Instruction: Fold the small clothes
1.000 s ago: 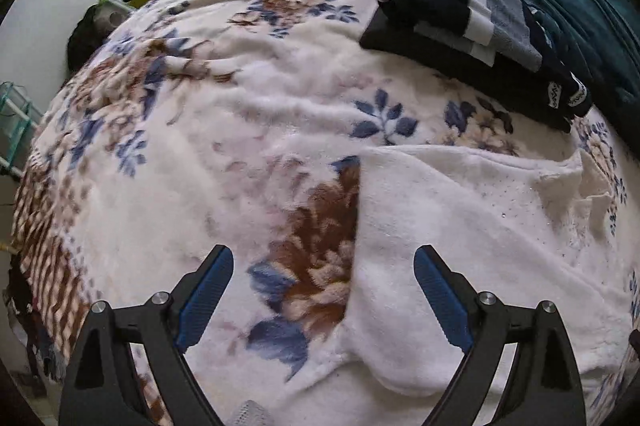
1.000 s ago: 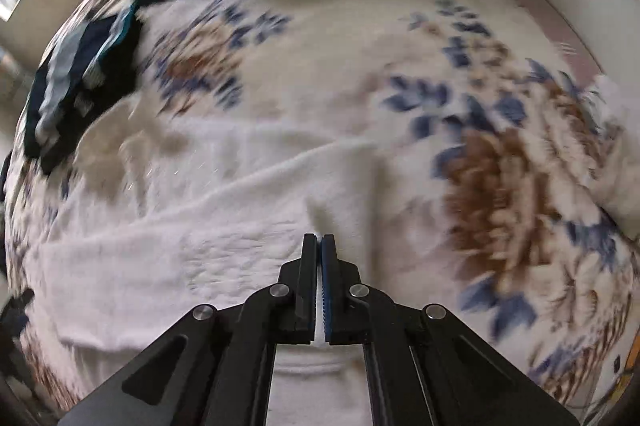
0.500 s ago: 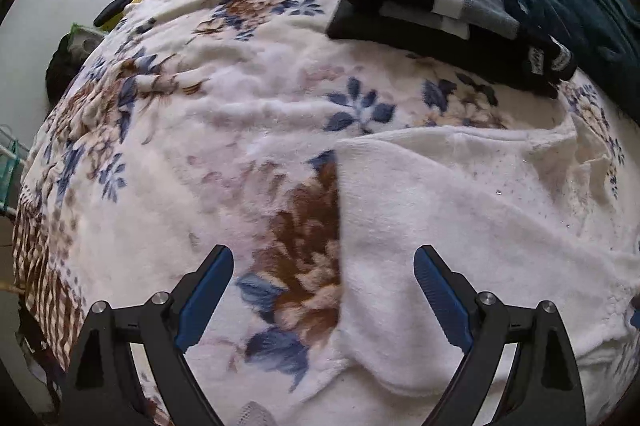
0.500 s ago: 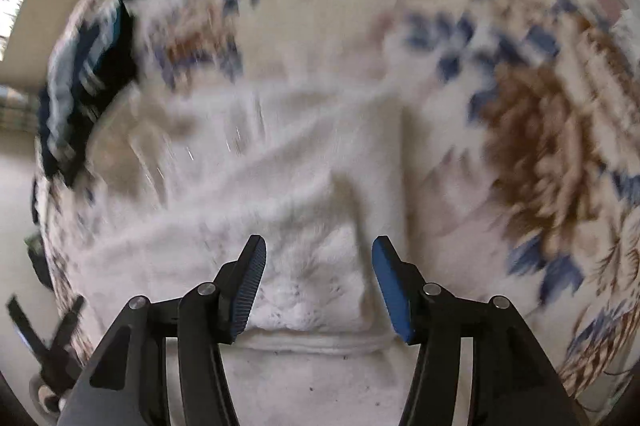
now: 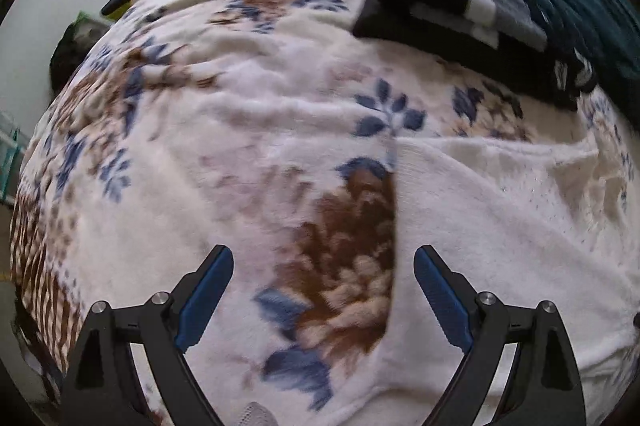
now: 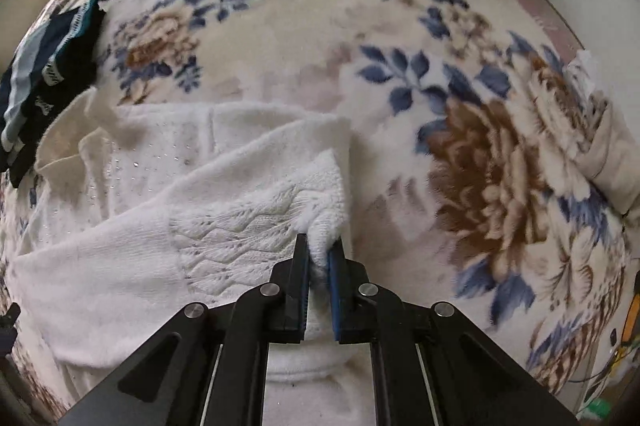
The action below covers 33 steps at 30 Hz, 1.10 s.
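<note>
While the left waits: lines follow.
Right tool (image 6: pixel 319 253): clenched on the white sweater (image 6: pixel 224 222) cuff.
Left tool (image 5: pixel 323 286): spread wide, holding nothing, above the floral blanket (image 5: pixel 240 130).

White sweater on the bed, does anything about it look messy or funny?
Nothing looks torn or spilled. The white sweater lies on the floral blanket, one knitted corner pinched in the right gripper. Its far end is rumpled. The left gripper is open, holding nothing.

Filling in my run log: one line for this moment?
phase: fold | right tool: shut on white sweater | left tool: open, over floral blanket
</note>
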### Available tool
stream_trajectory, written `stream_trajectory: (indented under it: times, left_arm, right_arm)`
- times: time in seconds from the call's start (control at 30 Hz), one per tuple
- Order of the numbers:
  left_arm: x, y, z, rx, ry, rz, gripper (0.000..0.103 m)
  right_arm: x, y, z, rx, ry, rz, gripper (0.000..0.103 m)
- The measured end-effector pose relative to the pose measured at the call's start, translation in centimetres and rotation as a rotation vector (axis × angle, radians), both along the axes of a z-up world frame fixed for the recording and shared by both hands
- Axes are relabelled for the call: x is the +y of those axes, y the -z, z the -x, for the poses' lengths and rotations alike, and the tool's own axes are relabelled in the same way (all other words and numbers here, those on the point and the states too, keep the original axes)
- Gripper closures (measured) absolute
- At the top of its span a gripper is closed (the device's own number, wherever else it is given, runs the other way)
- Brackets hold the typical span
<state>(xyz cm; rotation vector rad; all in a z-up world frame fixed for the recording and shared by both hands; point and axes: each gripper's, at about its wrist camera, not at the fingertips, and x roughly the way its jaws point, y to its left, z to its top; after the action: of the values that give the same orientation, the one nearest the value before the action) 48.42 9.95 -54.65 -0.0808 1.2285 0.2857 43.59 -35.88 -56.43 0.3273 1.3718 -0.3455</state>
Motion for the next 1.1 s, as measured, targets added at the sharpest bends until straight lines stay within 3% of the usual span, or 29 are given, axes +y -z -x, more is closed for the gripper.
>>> stream_trajectory:
  times: [0.13,0.17,0.2,0.23,0.3,0.5,0.63,0.77,0.97,1.1]
  left_arm:
    - [-0.8,4.0,-1.5,0.095,0.055,-0.09,0.01]
    - [-0.5,4.5,-1.6,0.101,0.055,-0.067,0.01]
    - [-0.2,4.5,-1.7,0.1,0.053,-0.048,0.01]
    - [0.2,3.9,-1.6,0.09,0.053,-0.015,0.01]
    - [0.7,2.5,-1.1,0.058,0.067,0.015,0.01]
    - [2.0,-2.9,3.6,-0.005,0.127,0.183,0.01]
    - [2.2,-4.1,9.2,0.058,0.149,0.239,0.01]
    - [2.5,-3.4,15.0,0.118,0.13,0.238,0.01]
    - [2.7,1.7,22.8,0.231,0.094,0.192,0.01]
    - [1.4,5.5,26.1,0.311,0.102,0.07,0.01]
  right_arm:
    - [-0.5,1.8,-0.8,0.045,0.006,-0.011,0.092]
    - [-0.7,2.1,-0.9,0.056,0.012,-0.015,0.087]
    - [-0.9,2.2,-0.9,0.059,0.022,-0.025,0.074]
    - [-1.1,2.2,-0.8,0.07,0.029,-0.031,0.058]
    - [-1.4,1.4,-0.5,0.057,0.042,-0.055,0.039]
    - [-1.1,-3.1,4.9,0.019,0.033,-0.139,0.023]
    - [-0.3,-4.9,11.2,0.042,0.029,-0.173,0.022]
    - [-0.9,-3.6,18.2,0.107,0.059,-0.215,0.022]
    - [-3.1,1.9,26.3,0.197,0.096,-0.264,0.022]
    - [-3.0,5.3,29.6,0.263,0.036,-0.24,0.023]
